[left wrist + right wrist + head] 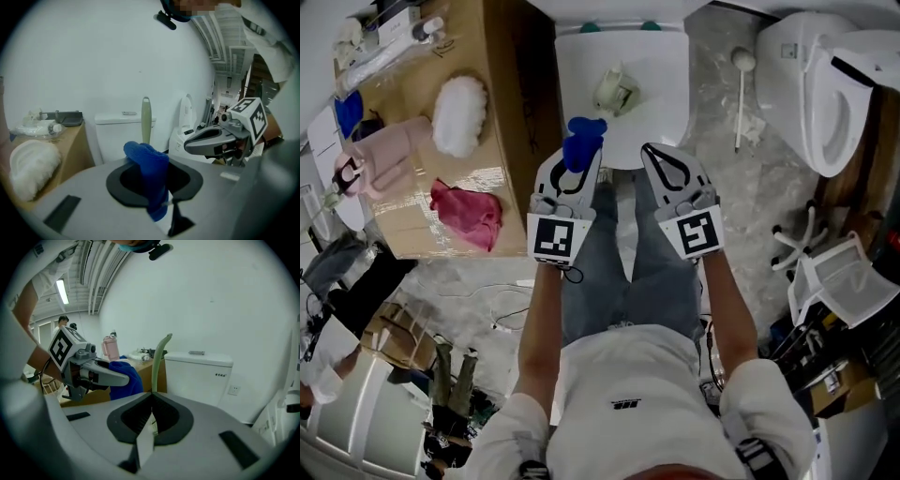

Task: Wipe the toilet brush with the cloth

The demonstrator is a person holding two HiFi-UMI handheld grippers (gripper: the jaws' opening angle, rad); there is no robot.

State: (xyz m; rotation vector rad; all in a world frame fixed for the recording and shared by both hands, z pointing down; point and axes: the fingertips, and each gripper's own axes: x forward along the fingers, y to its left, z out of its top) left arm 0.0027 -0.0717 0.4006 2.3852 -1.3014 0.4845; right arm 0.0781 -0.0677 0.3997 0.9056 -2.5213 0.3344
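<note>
Holding the blue cloth [581, 139] in my left tongs [579, 161], right tongs [652, 153] clenched on nothing, I fear knocking the upright toilet brush [617, 90] over unless they open first.

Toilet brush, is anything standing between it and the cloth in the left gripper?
Nothing visible. The toilet brush stands on the closed toilet lid, and only bare lid lies between it and the blue cloth in the left gripper.
</note>
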